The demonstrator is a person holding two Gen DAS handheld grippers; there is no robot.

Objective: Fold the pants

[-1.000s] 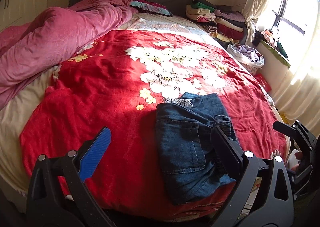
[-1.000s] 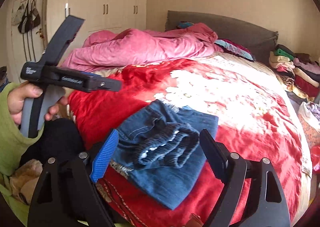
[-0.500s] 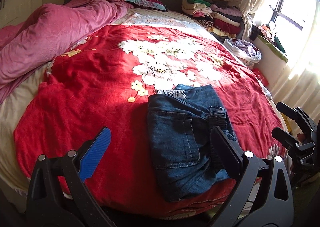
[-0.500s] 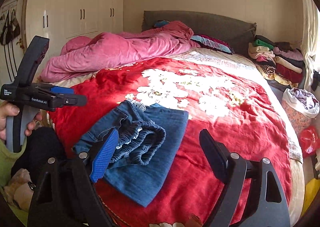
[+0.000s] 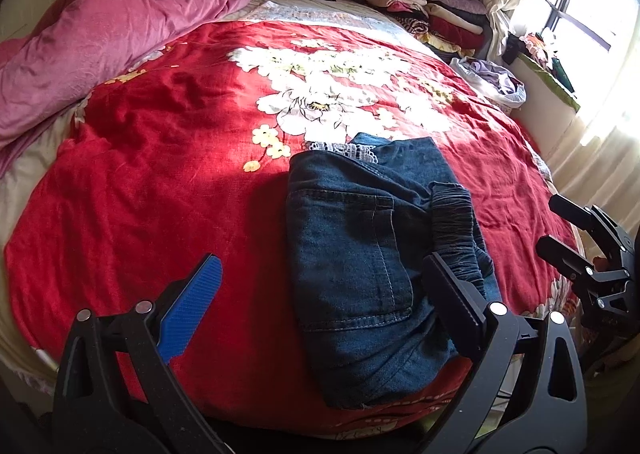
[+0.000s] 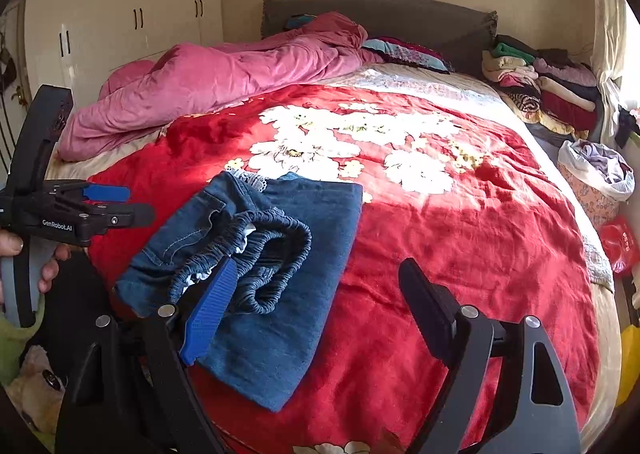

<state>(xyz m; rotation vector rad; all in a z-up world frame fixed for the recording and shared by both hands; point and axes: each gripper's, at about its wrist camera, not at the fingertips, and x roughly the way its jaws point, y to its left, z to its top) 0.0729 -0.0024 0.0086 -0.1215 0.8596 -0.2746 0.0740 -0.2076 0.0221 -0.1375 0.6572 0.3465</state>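
The folded blue denim pants (image 5: 360, 254) lie on the red flowered bedspread (image 5: 160, 157) near the bed's front edge, with the elastic waistband bunched on top. In the right wrist view the pants (image 6: 280, 266) lie at lower left. My left gripper (image 5: 324, 294) is open and empty, held back above the front edge. My right gripper (image 6: 316, 298) is open and empty too, off to the right of the pants. Each gripper shows in the other's view, the right one (image 5: 568, 230) at the far right, the left one (image 6: 116, 201) at the far left.
A pink duvet (image 5: 100, 33) is heaped along the bed's left side. Stacked folded clothes (image 5: 432, 9) sit at the far right corner by the headboard. A bag of laundry (image 5: 492, 81) and a window stand right of the bed. A wardrobe (image 6: 120, 33) stands to the left.
Both grippers have drawn back and turned a little, so the pants sit more to the left in the right wrist view. The pants have not moved on the bed.
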